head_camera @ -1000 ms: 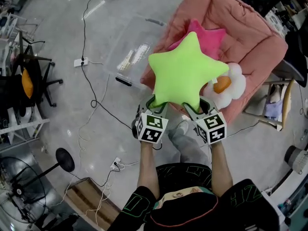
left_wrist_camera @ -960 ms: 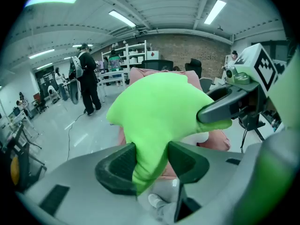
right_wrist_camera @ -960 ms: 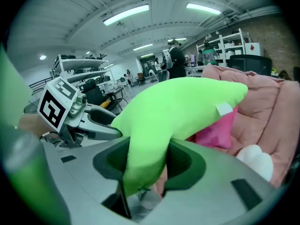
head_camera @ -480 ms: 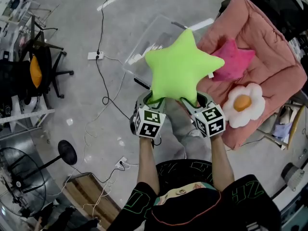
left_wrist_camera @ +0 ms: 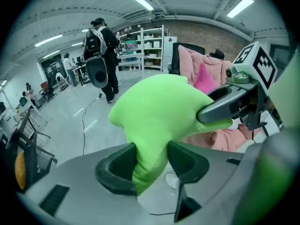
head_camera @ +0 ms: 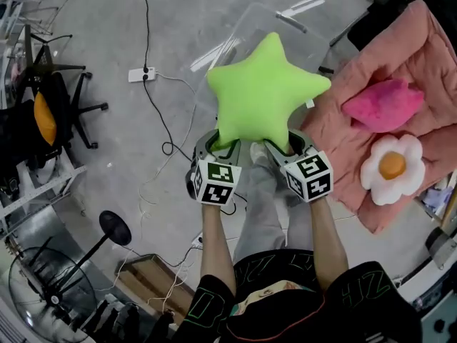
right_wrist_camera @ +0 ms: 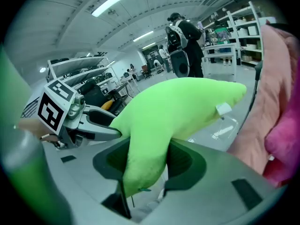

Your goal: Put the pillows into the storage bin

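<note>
At the far left a black office chair [head_camera: 63, 95] with an orange cushion stands on the grey floor. Nearer the middle a white power strip [head_camera: 139, 73] lies with its cable trailing toward your feet.

Your left forearm reaches straight out from your chest with the wrist tipped steeply down. Your left gripper [head_camera: 220, 143] is clamped on the lower left point of the green star pillow [head_camera: 263, 91]. In the left gripper view both pads press the plush into a narrow waist.

You hold the pillow up in the air between the two grippers, its top point aimed away from you. In the head view it overlaps the near side of the clear storage bin [head_camera: 294, 20] on the floor. You cannot tell from here whether it hangs directly above the opening.

Your right forearm runs alongside the left, tilted down less sharply. Your right gripper [head_camera: 284, 144] pinches the lower right point of the star, and its pads sink into the fabric on both sides.

To the right, the pink lounge chair [head_camera: 343, 145] carries a magenta pillow [head_camera: 382, 104] and a white flower pillow [head_camera: 391, 168]. Both lie well apart from the bin.
</note>
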Motion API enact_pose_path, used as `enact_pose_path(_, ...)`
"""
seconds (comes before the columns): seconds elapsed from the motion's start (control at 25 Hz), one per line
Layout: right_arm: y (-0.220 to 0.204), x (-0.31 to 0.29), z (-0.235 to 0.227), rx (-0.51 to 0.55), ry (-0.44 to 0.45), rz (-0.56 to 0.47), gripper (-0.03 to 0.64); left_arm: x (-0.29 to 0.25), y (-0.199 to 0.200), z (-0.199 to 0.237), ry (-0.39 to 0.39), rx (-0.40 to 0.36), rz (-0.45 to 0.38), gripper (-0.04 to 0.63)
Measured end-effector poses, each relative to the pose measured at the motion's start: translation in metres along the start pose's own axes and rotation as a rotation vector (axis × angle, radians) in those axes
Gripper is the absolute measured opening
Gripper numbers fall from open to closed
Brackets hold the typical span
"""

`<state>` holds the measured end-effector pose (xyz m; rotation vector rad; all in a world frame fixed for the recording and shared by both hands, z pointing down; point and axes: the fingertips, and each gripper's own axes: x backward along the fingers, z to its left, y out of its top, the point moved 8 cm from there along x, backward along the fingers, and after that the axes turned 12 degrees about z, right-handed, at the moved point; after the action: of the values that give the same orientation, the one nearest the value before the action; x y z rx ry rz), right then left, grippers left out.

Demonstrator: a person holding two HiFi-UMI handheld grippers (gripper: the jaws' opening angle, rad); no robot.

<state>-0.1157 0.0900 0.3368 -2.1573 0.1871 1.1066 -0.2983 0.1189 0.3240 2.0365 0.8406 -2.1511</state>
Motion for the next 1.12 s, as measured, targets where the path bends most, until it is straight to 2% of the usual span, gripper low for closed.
enact_pose_path(0.36,-0.006,-0.097,-0.023,-0.143,-0.047,0.095,0.212,-0.1,-0.015,0.053,-0.098,-0.015,0.094,0.209)
enact_pose_path(0.56,-0.009,-0.143,-0.04,-0.194,-0.086,0.155,0.222,-0.152,-0.024,0.071,-0.142,0.006,0.129,0.213)
enact_pose_path(0.72,-0.006,-0.173,-0.055,-0.252,-0.088,0.157,0.233,-0.183,-0.026,0.084,-0.155,0.039,0.146,0.215)
enact_pose_path(0.84,-0.005,-0.185,-0.066,-0.306,-0.106,0.109,0.287,-0.202,-0.025,0.091,-0.165,0.072,0.136,0.238)
enact_pose_path(0.92,-0.003,-0.193,-0.074,-0.273,-0.171,0.103,0.304,-0.216,-0.022,0.097,-0.145,0.089,0.121,0.266)
enact_pose_path(1.0,-0.003,-0.198,-0.075,-0.234,-0.209,0.125,0.304,-0.223,-0.018,0.099,-0.134,0.123,0.104,0.247)
enact_pose_path(1.04,-0.006,-0.197,-0.073,-0.237,-0.209,0.13,0.302,-0.223,-0.017,0.097,-0.144,0.146,0.089,0.242)
enact_pose_path(1.12,-0.009,-0.189,-0.069,-0.272,-0.202,0.114,0.285,-0.218,-0.014,0.09,-0.176,0.187,0.05,0.186)
